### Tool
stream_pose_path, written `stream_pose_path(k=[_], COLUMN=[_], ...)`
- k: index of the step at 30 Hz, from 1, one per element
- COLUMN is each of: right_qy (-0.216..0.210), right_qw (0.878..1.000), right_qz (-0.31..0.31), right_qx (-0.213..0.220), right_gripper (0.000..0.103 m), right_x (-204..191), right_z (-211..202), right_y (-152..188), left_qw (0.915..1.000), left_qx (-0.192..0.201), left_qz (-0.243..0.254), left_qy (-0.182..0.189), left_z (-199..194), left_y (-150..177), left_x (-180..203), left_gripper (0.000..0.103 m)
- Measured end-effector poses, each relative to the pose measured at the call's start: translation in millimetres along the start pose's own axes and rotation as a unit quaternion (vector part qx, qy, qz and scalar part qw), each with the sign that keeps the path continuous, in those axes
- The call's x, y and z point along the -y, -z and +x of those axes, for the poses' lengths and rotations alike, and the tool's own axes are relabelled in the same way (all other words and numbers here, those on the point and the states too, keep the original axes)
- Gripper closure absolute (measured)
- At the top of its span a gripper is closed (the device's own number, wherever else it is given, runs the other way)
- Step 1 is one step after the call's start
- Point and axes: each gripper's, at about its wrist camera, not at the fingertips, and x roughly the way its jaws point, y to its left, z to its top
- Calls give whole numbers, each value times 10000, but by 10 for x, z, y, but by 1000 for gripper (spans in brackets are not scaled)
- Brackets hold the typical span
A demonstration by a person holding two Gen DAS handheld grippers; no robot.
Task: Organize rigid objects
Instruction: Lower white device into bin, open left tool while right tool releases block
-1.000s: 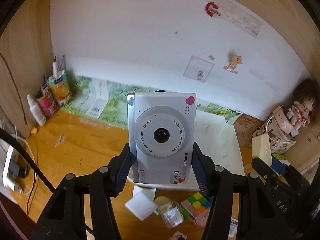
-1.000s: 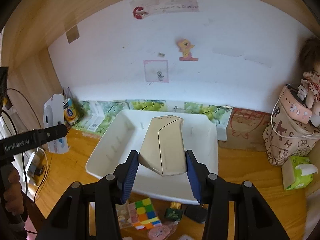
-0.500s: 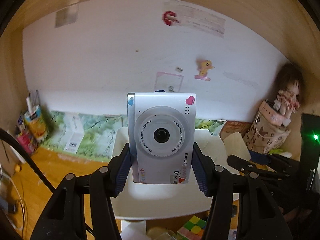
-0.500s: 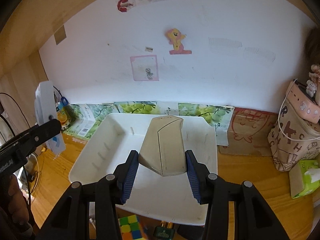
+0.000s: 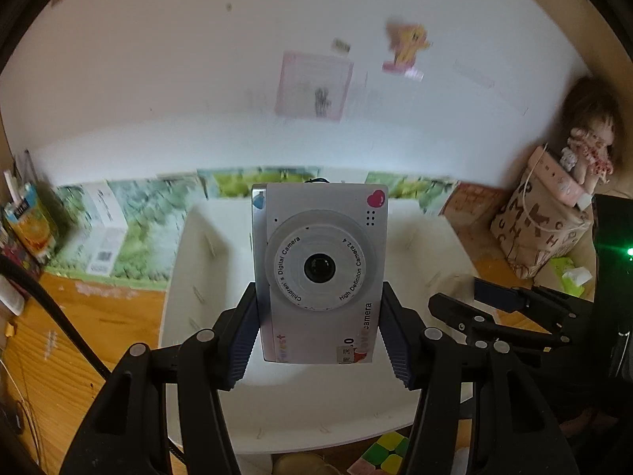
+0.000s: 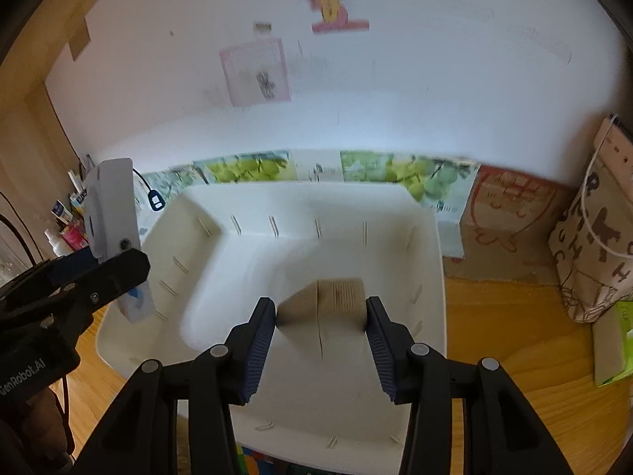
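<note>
My left gripper (image 5: 320, 340) is shut on a silver children's digital camera (image 5: 320, 273), held upright over the white bin (image 5: 186, 277). In the right wrist view the same camera (image 6: 110, 206) shows edge-on at the bin's left wall, held by the left gripper (image 6: 99, 277). My right gripper (image 6: 320, 340) holds a beige wedge-shaped object (image 6: 328, 304) between its fingers, low inside the white bin (image 6: 427, 277). The right gripper also shows in the left wrist view (image 5: 494, 304), over the bin's right side.
A colourful puzzle cube (image 5: 387, 451) lies in front of the bin. A patterned bag (image 5: 538, 229) with a doll (image 5: 589, 146) and a green tissue box (image 6: 617, 340) stand at the right. Juice cartons (image 5: 31, 225) stand at the left. The wall is close behind.
Both grippers moved forward over the bin. The left gripper swung right with the camera. The beige object now sits lower and shorter between the right fingers, down inside the bin.
</note>
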Motion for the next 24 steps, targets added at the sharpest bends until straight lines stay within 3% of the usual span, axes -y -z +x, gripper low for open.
stream_pose_path(k=[13,24], right_qy=[53,91], right_qw=[9987,9970], right_qz=[89,244], right_qx=[-490,-724], right_gripper=[56,56], right_x=[36,106], right_z=[371,490], right_y=[24,42], left_qw=[9937,9886], left_qx=[-1115,-1489], left_qz=[-119,-195], left_qy=[-15,-46], left_z=[531,694], left_y=[118,191], left_x=[-53,-85], left_gripper=[43,42])
